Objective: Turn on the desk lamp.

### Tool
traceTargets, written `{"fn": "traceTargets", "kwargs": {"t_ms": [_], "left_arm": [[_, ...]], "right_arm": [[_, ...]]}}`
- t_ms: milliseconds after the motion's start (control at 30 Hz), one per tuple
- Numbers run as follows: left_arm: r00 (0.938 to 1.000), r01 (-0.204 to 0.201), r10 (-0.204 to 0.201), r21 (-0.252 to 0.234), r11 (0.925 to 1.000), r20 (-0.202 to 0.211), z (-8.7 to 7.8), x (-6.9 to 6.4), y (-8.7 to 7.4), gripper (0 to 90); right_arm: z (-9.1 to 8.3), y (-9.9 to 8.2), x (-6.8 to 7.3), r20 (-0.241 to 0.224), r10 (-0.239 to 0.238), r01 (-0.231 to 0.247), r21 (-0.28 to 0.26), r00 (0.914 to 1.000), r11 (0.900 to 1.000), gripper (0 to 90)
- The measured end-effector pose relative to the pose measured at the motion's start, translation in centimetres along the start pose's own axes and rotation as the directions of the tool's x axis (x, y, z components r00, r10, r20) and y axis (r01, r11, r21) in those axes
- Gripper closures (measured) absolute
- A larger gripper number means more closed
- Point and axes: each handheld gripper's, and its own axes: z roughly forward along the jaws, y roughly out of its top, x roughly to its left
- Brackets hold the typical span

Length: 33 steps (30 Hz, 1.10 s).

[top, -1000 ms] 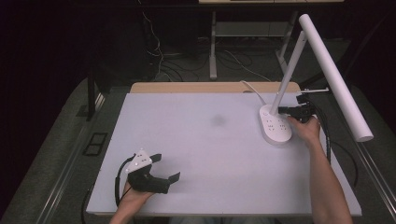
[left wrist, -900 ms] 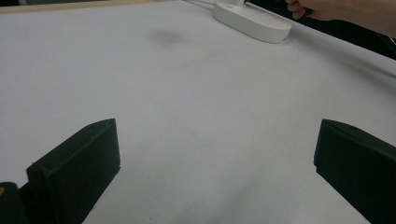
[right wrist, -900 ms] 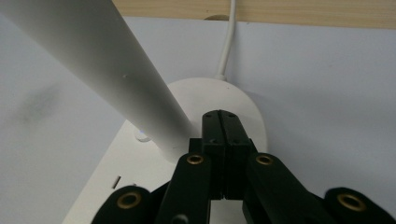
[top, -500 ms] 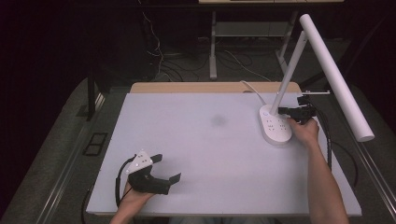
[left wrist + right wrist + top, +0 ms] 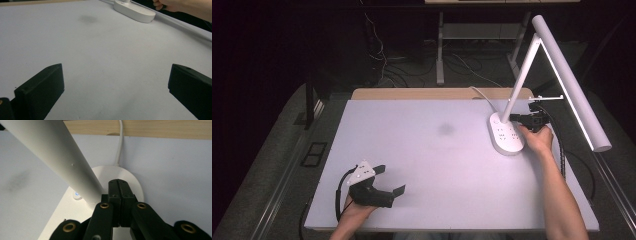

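The white surface (image 5: 437, 165) takes up most of the high view, with a strip of bare wood along its far edge; its near edge is cut off at the bottom of that view, and the room beyond the far edge is too dark to make out beyond some cables and table legs.

A white desk lamp (image 5: 532, 70) stands near the far right corner. Its long head (image 5: 572, 82) slants out past the right edge of the surface, and its stem (image 5: 57, 157) rises from an oblong base (image 5: 504, 135) whose markings are too small to read. In the right gripper view a small lit button (image 5: 77, 194) sits on the base beside the foot of the stem, and a white cord (image 5: 119, 142) runs from the base over the far edge, where its end is hidden.

The right gripper (image 5: 524, 119) hovers over the back of the base just beside the stem, its jaws pressed together with nothing between them; whether the tips touch the base cannot be told. The person's right hand (image 5: 538, 140) wraps its handle.

The left gripper (image 5: 389, 182) rests near the near left corner, well apart from the lamp, its jaws spread wide over bare surface and empty. The left hand (image 5: 354, 207) is partly cut off at the bottom of the high view.

A faint grey smudge (image 5: 445, 129) marks the surface toward the far edge, left of the base.
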Motion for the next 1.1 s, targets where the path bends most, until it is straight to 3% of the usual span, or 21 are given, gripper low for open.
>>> {"fn": "traceTargets", "kwargs": {"t_ms": [100, 167, 267, 600, 1100], "left_arm": [[1.0, 0.0, 0.0, -0.001, 1.0, 0.001, 0.0, 0.0, 0.0, 0.0], [1.0, -0.004, 0.004, 0.0, 1.0, 0.002, 0.0, 0.0, 0.0, 0.0], [1.0, -0.008, 0.008, 0.002, 1.0, 0.002, 0.0, -0.1, 0.1, 0.0], [0.9999, -0.014, 0.014, 0.001, 0.9999, 0.006, 0.0, -0.2, 0.1, 0.0], [0.9994, -0.014, 0.015, -0.014, 0.9998, 0.03, -0.2, -0.4, 0.2, 0.0]], "right_arm": [[-0.4, 0.1, 0.2, -0.006, 0.02, -0.02, -0.007, 0.9998, 0.9998, 89.4], [-0.6, 0.2, 0.2, 0.001, 0.002, -0.002, -0.002, 1.0, 1.0, 89.4], [-1.1, 0.3, 0.2, -0.003, 0.018, -0.018, -0.005, 0.9998, 0.9998, 89.4], [-2.3, 0.5, 0.5, 0.014, 0.006, -0.006, 0.013, 0.9999, 0.9999, 89.4], [-5.0, 0.7, 2.7, 0.022, -0.006, 0.006, 0.005, 0.9997, 1.0, 89.4]]}}
